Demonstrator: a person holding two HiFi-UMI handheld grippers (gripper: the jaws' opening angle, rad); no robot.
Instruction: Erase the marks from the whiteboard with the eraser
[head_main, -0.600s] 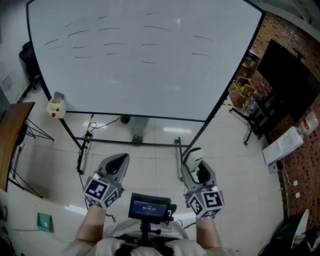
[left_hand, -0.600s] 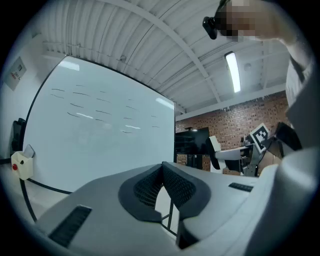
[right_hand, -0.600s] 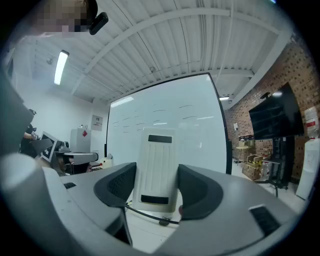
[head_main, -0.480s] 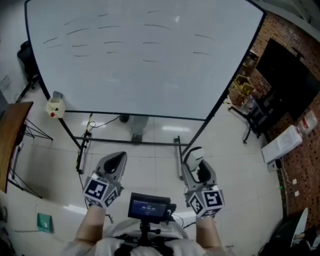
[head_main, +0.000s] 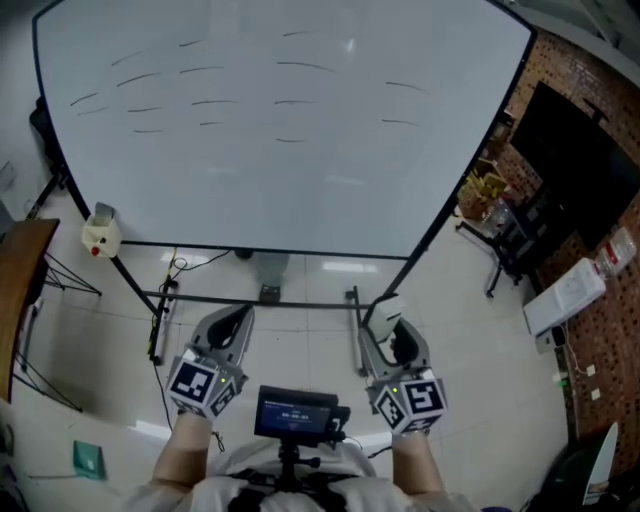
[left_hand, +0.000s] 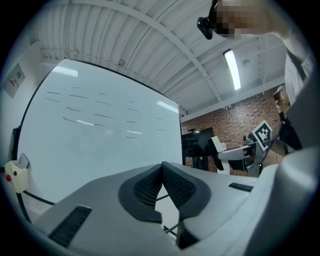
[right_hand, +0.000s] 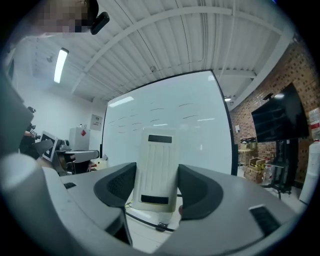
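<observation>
— What sat at the left?

— The left gripper (head_main: 232, 322) hung low at the lower left of the head view. Its jaws were pressed together with nothing between them, and it was well short of the whiteboard (head_main: 300, 200).

— And the marks?

— The marks (head_main: 300, 66) were short dark strokes in loose rows across the upper part of the board. None had been wiped, and all lay far above both grippers.

— Where was the eraser?

— The eraser (right_hand: 156, 167) stood upright in the right gripper (head_main: 390, 322), just right of centre at the bottom of the head view. The jaws were clamped on its two long sides, low down, and its top stuck out well beyond them. It was apart from the board.

— How would it handle?

— It looked like a light, stiff plastic block with a smooth ribbed back, so probably a little slippery. A hold on the side edges seemed the right one, since it left the wiping face free. Pressed against the board, it could likely twist between the pads, so a firm squeeze seemed wise.
</observation>
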